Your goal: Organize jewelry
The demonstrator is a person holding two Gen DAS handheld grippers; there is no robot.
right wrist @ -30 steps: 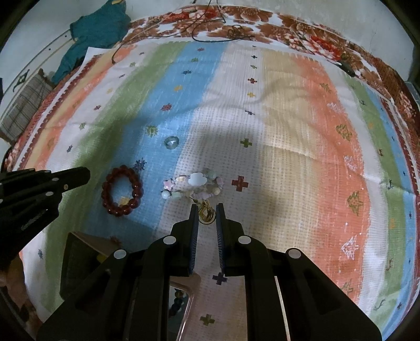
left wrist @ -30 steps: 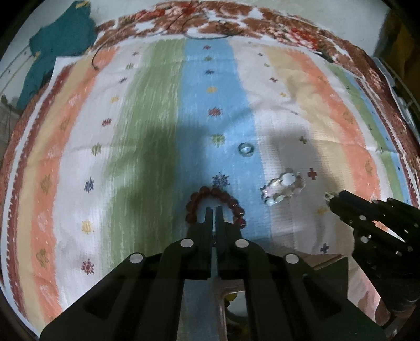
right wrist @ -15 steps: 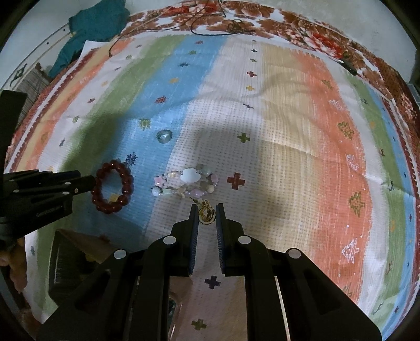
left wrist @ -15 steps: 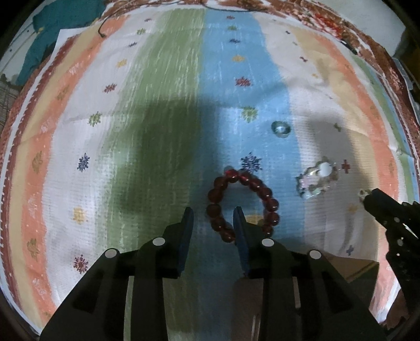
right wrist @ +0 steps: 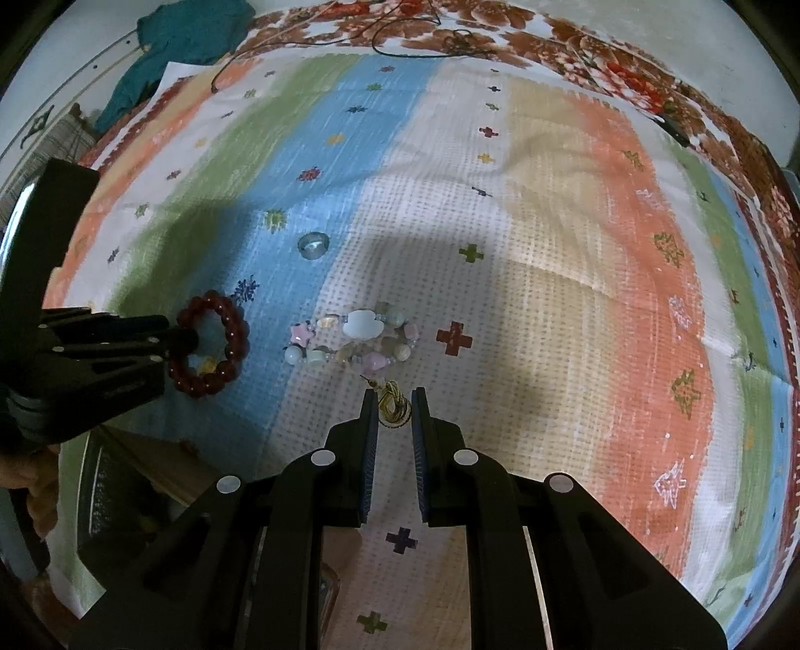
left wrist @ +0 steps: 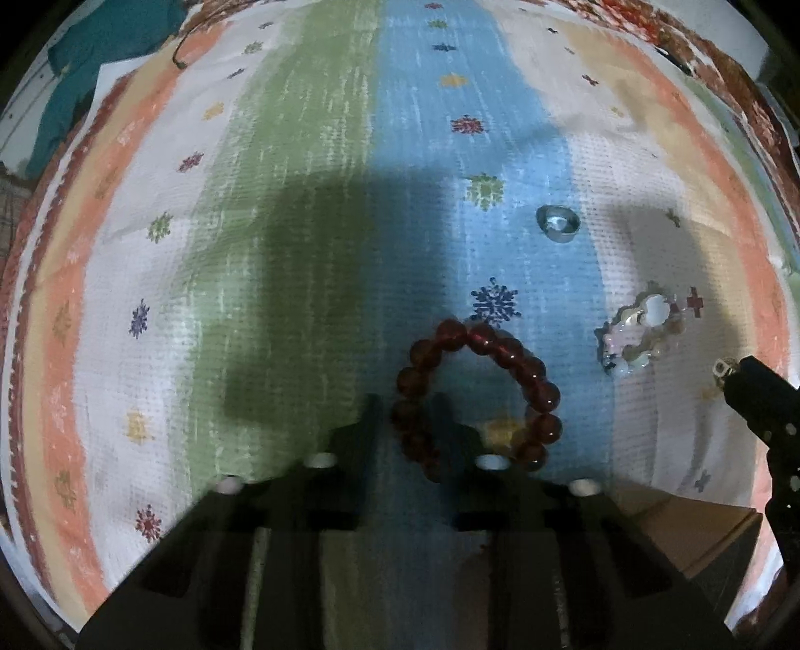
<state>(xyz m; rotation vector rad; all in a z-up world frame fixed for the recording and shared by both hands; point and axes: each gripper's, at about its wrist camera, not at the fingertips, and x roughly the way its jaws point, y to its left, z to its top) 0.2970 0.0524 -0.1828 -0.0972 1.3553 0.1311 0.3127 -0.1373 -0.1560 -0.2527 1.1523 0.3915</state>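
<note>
Beads of the red bracelet point(left wrist: 477, 400), hard and slippery, are sitting between the left gripper's point(left wrist: 405, 415) parted, empty fingers; the right gripper point(right wrist: 394, 407) is hanging slightly open, unclamped, around a limp gold tassel point(right wrist: 393, 409).

1. A striped cloth point(right wrist: 550, 250) with small motifs is spread across the frame.
2. On it, left of centre, are laid a red bead bracelet point(right wrist: 212, 345), a pastel bead bracelet point(right wrist: 350, 340) and a clear ring point(right wrist: 313, 245).
3. A gold earring point(right wrist: 394, 410) is seen at lower centre.
4. A teal garment point(right wrist: 175, 45) is seen at upper left.

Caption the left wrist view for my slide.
Left claw, open, straddles one side of a red bead bracelet on a striped cloth.
</note>
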